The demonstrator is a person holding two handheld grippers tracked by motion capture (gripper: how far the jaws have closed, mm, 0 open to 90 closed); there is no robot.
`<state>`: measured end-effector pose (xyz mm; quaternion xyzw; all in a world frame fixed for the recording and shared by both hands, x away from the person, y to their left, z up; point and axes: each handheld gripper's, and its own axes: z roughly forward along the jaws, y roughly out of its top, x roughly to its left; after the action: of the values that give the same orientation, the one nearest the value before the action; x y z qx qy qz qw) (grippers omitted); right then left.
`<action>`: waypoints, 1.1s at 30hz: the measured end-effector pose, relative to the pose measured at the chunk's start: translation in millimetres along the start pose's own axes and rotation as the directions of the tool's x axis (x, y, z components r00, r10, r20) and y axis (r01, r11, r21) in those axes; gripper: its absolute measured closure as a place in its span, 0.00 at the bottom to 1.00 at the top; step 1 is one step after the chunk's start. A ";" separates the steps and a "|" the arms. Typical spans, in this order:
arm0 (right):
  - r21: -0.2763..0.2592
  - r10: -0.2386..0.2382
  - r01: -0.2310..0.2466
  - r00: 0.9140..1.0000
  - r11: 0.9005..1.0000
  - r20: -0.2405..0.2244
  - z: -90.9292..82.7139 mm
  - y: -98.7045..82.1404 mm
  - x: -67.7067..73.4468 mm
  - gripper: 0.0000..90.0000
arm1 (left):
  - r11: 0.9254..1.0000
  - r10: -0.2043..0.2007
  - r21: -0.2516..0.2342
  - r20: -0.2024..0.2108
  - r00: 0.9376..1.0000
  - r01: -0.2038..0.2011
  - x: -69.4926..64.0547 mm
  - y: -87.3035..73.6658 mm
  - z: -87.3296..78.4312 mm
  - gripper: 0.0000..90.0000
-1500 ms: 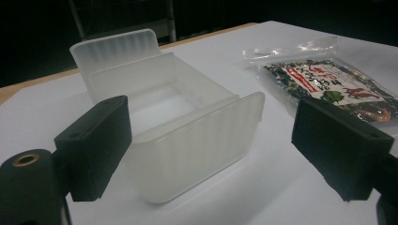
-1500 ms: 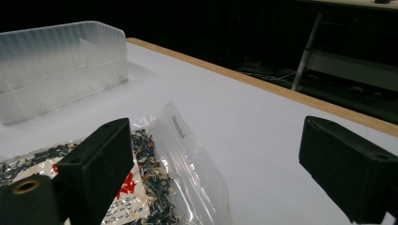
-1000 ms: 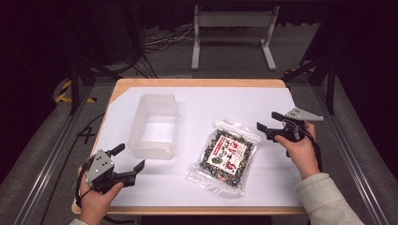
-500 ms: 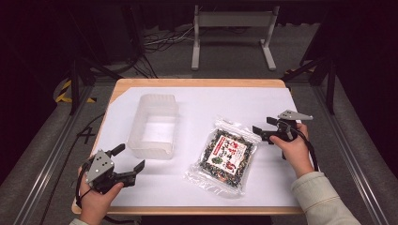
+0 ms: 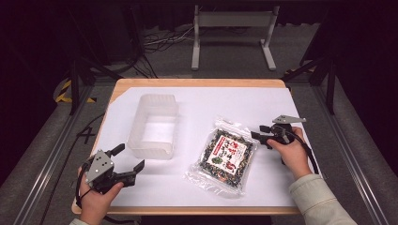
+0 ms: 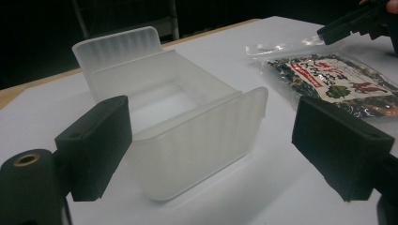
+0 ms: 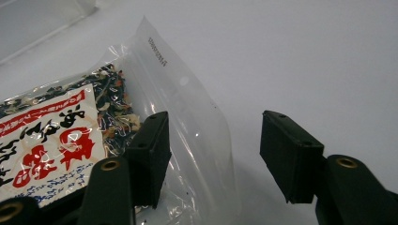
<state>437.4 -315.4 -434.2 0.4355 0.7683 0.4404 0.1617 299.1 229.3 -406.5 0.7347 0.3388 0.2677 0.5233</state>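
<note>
The right gripper view brings out a clear sealed edge, a small punched hole and a line of printed code too fine to read on the transparent plastic packet of dark dried flakes (image 7: 94, 122); its white label carries red and black characters. The right gripper (image 7: 213, 154) is spread open over that edge. Left of the packet stands the translucent rectangular plastic tub (image 5: 153, 125), empty. The left gripper (image 6: 211, 145), open, sits nearer the person than the tub.

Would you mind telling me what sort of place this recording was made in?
Probably a lab or recording workspace: a table under a white sheet, ringed by metal framing, with loose cables on the grey floor in a dark room.
</note>
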 end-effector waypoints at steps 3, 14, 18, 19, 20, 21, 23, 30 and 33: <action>0.007 0.016 -0.016 1.000 1.000 -0.025 3.5 -1.4 1.1 0.44 | 1.000 0.005 0.001 -0.001 1.000 -0.005 -0.5 0.0 0.4 0.14; 0.083 0.116 -0.110 0.991 0.990 -0.064 4.5 -6.9 -1.1 0.51 | 1.000 0.010 0.004 -0.001 1.000 -0.010 -1.2 -0.2 1.0 0.14; 0.090 0.130 -0.123 0.989 0.988 -0.076 4.2 -6.9 -0.9 0.53 | 1.000 0.008 0.005 0.000 1.000 -0.008 -1.5 -0.4 1.2 0.14; 0.095 0.130 -0.122 0.988 0.988 -0.078 3.9 -6.9 -1.0 0.56 | 1.000 0.009 0.005 0.000 1.000 -0.009 -1.4 -0.4 1.2 0.14; 0.101 0.134 -0.126 0.988 0.987 -0.082 3.6 -6.8 -1.0 0.57 | 1.000 0.007 0.005 0.001 1.000 -0.007 -1.6 -0.4 1.2 0.14; 0.101 0.134 -0.126 0.988 0.987 -0.082 3.6 -6.8 -1.0 0.57 | 1.000 0.007 0.004 0.001 1.000 -0.007 -1.5 -0.4 1.2 0.14; 0.111 0.137 -0.127 0.987 0.986 -0.084 3.3 -6.7 -0.6 0.60 | 1.000 0.009 0.006 0.001 1.000 -0.009 -1.4 -0.5 1.3 0.14; 0.134 0.120 -0.107 0.988 0.985 -0.095 0.6 -5.2 1.3 0.76 | 1.000 0.008 0.006 0.003 1.000 -0.008 -1.5 -0.5 1.9 0.14; 0.136 0.108 -0.094 0.989 0.986 -0.098 -0.2 -4.5 1.7 0.81 | 1.000 0.008 0.006 0.003 1.000 -0.008 -1.5 -0.5 1.9 0.14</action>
<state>433.9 -315.2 -437.5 0.4597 0.7799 0.4190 0.0695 299.4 227.2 -407.7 0.7379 0.3360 0.2675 0.5205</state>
